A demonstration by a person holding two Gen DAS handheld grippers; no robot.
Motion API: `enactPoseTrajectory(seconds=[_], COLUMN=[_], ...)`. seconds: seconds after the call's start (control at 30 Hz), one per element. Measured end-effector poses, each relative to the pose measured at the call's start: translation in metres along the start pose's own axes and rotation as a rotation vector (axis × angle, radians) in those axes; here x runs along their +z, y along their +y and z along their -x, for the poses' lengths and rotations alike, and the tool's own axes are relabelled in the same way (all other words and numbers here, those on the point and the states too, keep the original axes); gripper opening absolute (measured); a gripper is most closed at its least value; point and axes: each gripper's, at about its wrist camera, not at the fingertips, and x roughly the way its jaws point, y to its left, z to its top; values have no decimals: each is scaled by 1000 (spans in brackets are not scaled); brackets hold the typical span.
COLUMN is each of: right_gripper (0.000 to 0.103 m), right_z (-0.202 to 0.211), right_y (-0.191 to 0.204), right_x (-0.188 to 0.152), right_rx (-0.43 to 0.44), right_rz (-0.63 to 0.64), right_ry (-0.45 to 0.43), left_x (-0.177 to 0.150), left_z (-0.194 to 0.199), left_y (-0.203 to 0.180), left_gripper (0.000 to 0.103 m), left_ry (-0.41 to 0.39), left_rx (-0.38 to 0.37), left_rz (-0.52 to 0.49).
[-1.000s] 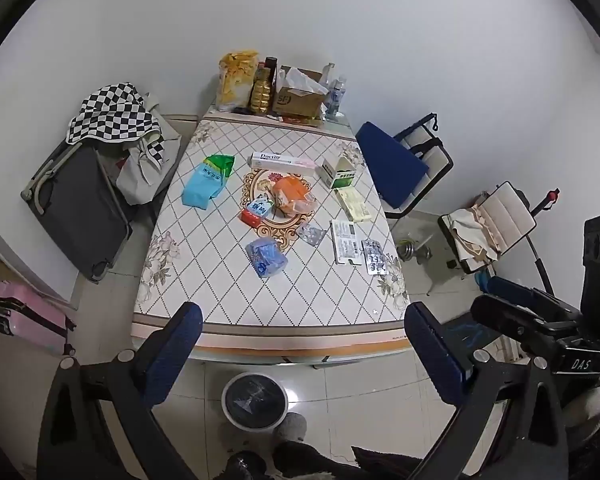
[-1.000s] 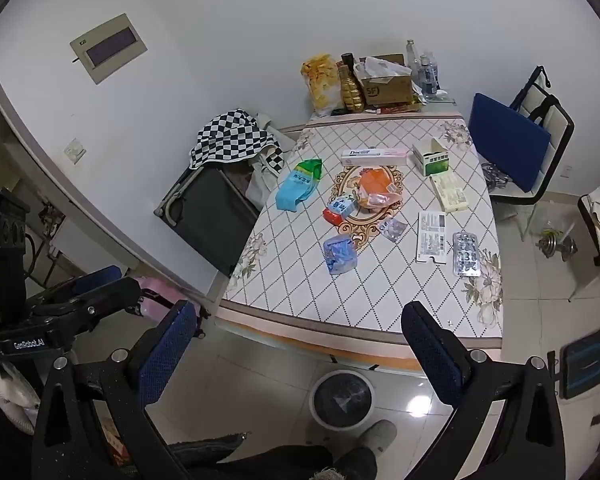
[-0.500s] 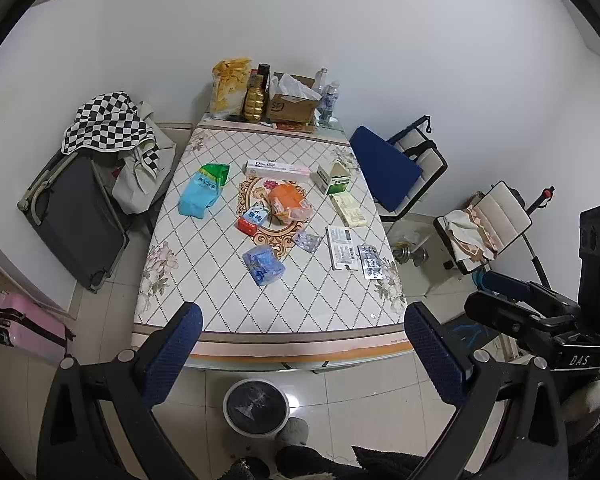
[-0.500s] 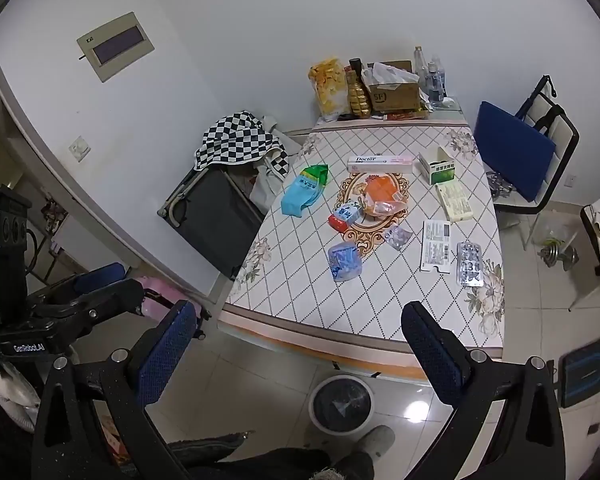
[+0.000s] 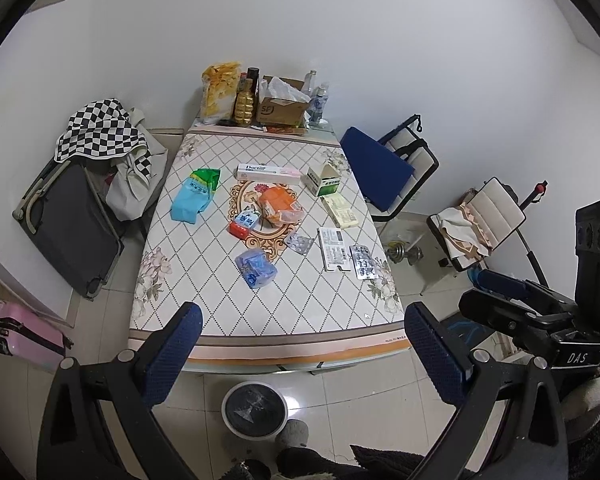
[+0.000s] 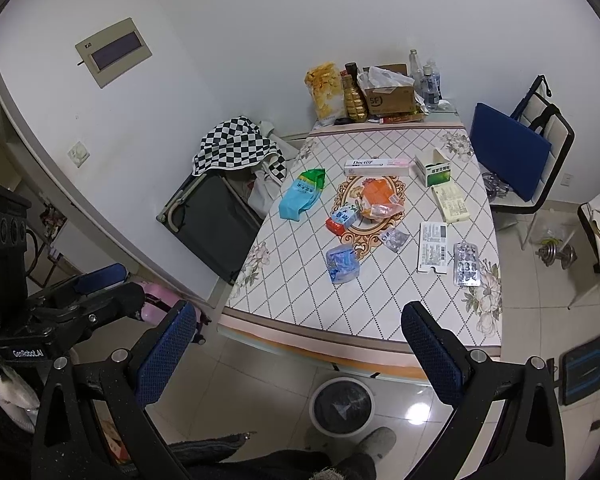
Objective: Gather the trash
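Note:
Trash lies scattered on a quilted-pattern table: a blue wrapper, a light-blue packet, an orange bag, a toothpaste box, a green-white carton, pill blister packs and a leaflet. A round bin stands on the floor at the table's near edge. My left gripper and right gripper are both open and empty, held high in front of the table.
Bottles, a yellow bag and a cardboard box crowd the table's far end. A blue-cushioned chair stands right, a dark folded cot and checkered cloth left. A pink suitcase and a dumbbell lie on the floor.
Both grippers have risen or drawn back slightly, so the table looks a little smaller and farther. Nothing on the table has moved.

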Motion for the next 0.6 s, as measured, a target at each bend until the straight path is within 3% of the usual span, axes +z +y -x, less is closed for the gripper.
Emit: enactPoseTrajectory(seconds=[0.6], right_gripper=[103], right_z=[10], right_y=[-8], right_x=[-7], right_rx=[-1], right_rz=[-13], right_ry=[-14], left_x=[-1], left_z=[1], left_y=[-6], left_gripper=[103], left_ry=[-1], left_rx=[-1], left_rz=[3])
